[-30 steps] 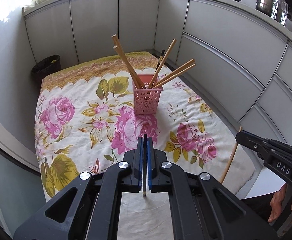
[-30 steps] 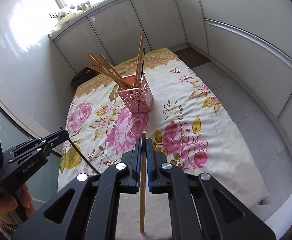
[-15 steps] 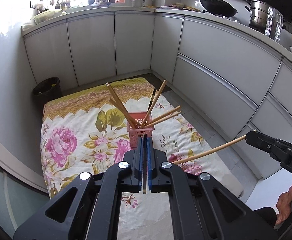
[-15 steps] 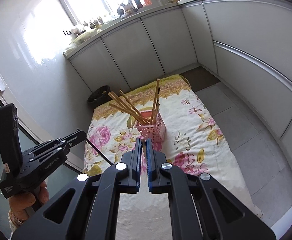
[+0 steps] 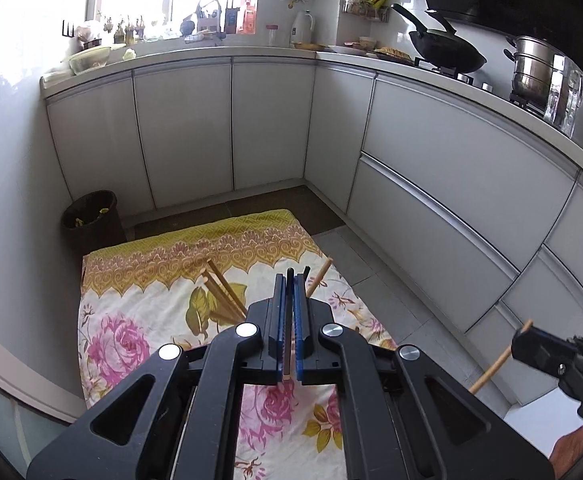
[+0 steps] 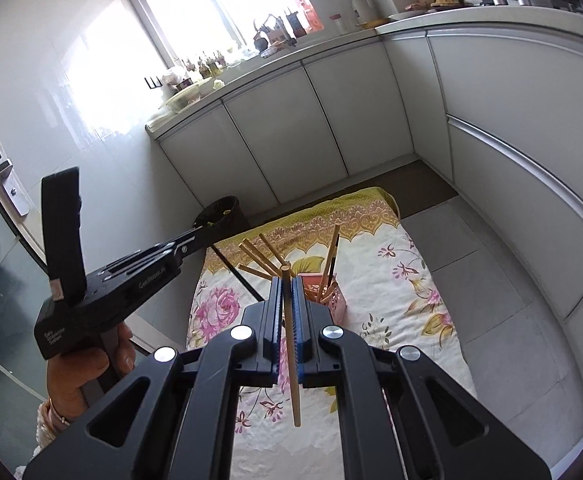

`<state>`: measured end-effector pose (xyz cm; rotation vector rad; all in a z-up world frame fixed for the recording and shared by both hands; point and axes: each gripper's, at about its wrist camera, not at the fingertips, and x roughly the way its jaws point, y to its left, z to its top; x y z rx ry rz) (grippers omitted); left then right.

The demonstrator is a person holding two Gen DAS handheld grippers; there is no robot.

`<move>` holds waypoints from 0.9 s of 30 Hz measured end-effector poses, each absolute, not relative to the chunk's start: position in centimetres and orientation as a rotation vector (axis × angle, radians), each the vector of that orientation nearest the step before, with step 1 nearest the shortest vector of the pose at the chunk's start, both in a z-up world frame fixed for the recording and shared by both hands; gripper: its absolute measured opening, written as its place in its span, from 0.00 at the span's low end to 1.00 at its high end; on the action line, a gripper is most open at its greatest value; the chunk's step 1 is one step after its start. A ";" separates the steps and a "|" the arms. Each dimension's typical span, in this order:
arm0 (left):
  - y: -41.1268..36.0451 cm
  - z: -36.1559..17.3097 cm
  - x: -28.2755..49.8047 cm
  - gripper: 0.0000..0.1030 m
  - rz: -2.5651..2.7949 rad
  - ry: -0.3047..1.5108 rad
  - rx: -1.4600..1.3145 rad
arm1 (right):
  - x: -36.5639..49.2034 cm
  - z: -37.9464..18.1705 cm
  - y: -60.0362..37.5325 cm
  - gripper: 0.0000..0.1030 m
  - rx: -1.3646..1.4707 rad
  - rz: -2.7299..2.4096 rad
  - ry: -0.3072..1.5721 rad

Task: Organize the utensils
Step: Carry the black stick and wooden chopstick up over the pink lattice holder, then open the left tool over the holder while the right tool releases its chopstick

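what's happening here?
A person is sorting chopsticks with two handheld grippers. The right gripper is shut on a wooden chopstick; the left gripper is shut on a dark chopstick. Both are held above the floral cloth, where a pink basket already holds several chopsticks.

Cloth (image 6: 403,280): cream with pink roses, olive leaves, yellow-brown scalloped border. Basket (image 6: 333,300): pink lattice. Chopsticks (image 6: 259,258): tan wood (one dark one (image 6: 332,266) among them). Grippers (image 5: 290,312) (image 6: 290,312): black, blue pads. Cabinets (image 5: 187,128): plain white-grey. Bin (image 5: 91,216): black.
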<state>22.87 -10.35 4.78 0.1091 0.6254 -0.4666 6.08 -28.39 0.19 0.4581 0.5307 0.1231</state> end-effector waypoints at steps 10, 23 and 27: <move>-12.6 2.2 29.6 0.03 -0.406 0.646 0.087 | 9.2 -0.6 -29.5 0.05 0.478 0.120 0.539; -9.3 3.6 27.5 0.14 -0.395 0.600 0.055 | 13.4 2.1 -29.1 0.05 0.479 0.107 0.468; -7.3 4.5 26.5 0.16 -0.360 0.575 0.061 | 15.2 3.3 -28.4 0.05 0.445 0.080 0.418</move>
